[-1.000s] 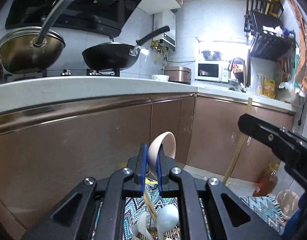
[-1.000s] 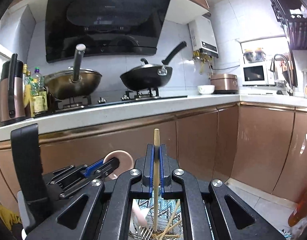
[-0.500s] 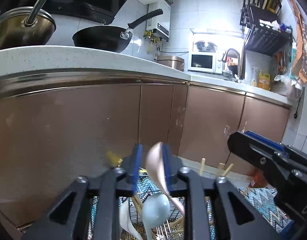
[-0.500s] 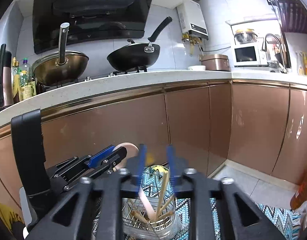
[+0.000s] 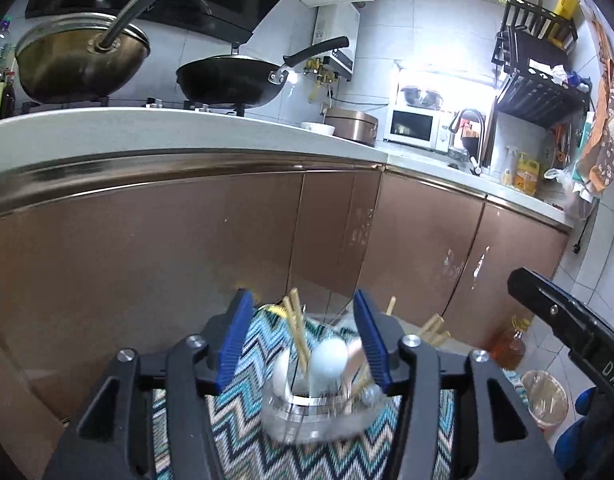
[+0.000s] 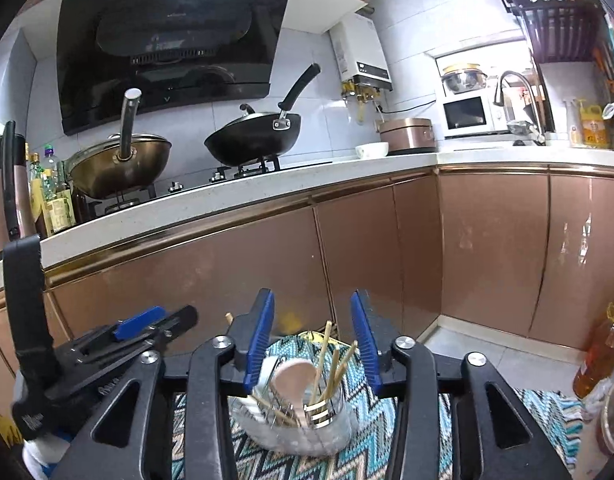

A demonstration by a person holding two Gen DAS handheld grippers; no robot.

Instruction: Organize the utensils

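A round utensil holder (image 5: 315, 416) stands on a zigzag cloth (image 5: 243, 436); it also shows in the right wrist view (image 6: 303, 428). It holds a white spoon (image 5: 327, 360), a pink spoon (image 6: 291, 380) and several wooden chopsticks (image 6: 327, 364). My left gripper (image 5: 303, 340) is open and empty just above the holder. My right gripper (image 6: 313, 340) is open and empty above the holder too. The right gripper shows at the right of the left wrist view (image 5: 563, 316); the left gripper shows at the left of the right wrist view (image 6: 147, 328).
Brown cabinet doors (image 6: 387, 264) stand close behind, under a white counter (image 6: 267, 184) with a brass pan (image 6: 119, 168) and a black wok (image 6: 255, 140). An oil bottle (image 6: 595, 352) stands on the floor at right.
Both grippers have opened wide. The pink spoon left the left gripper and the chopstick left the right gripper; both now stand in the holder. Both views have tilted back up.
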